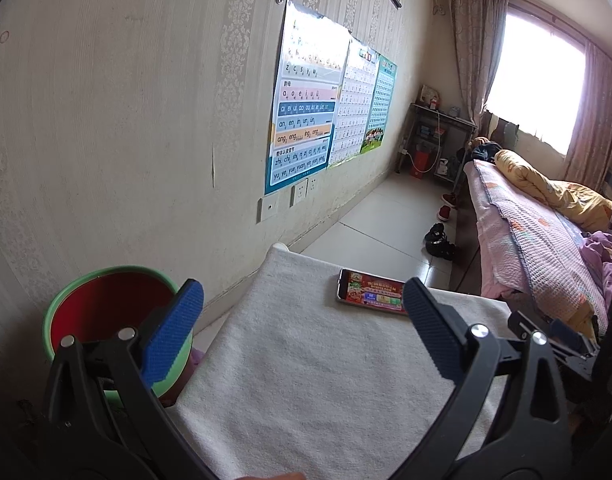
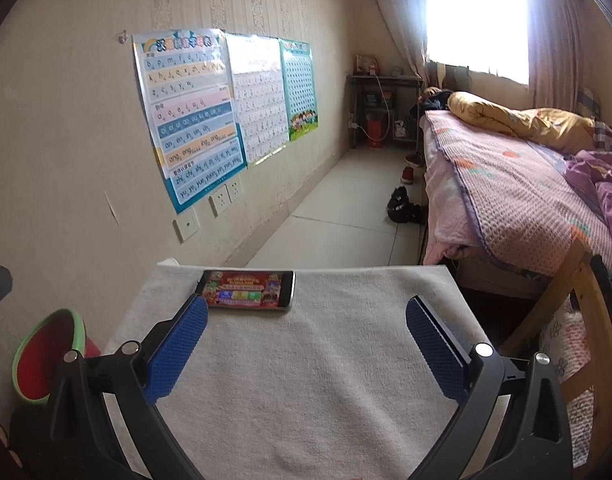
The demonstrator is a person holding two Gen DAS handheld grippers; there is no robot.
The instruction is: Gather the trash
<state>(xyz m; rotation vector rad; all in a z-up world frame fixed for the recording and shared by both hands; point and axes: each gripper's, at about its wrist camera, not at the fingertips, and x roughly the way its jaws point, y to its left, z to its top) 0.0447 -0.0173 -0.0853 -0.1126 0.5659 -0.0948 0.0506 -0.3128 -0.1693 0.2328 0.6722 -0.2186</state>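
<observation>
A green bin with a red inside (image 1: 101, 312) stands on the floor by the wall, left of a small table covered with a white towel (image 1: 306, 380). My left gripper (image 1: 301, 320) is open and empty above the towel, its left finger in front of the bin. My right gripper (image 2: 306, 332) is open and empty above the same towel (image 2: 306, 380); the bin (image 2: 45, 356) shows at its lower left. No loose trash shows on the towel in either view.
A lit phone (image 1: 372, 292) lies at the towel's far edge, also in the right wrist view (image 2: 247, 290). A bed (image 2: 518, 192) with pink cover stands to the right. Shoes (image 2: 404, 204) lie on the tiled floor. Posters (image 2: 193, 120) hang on the left wall.
</observation>
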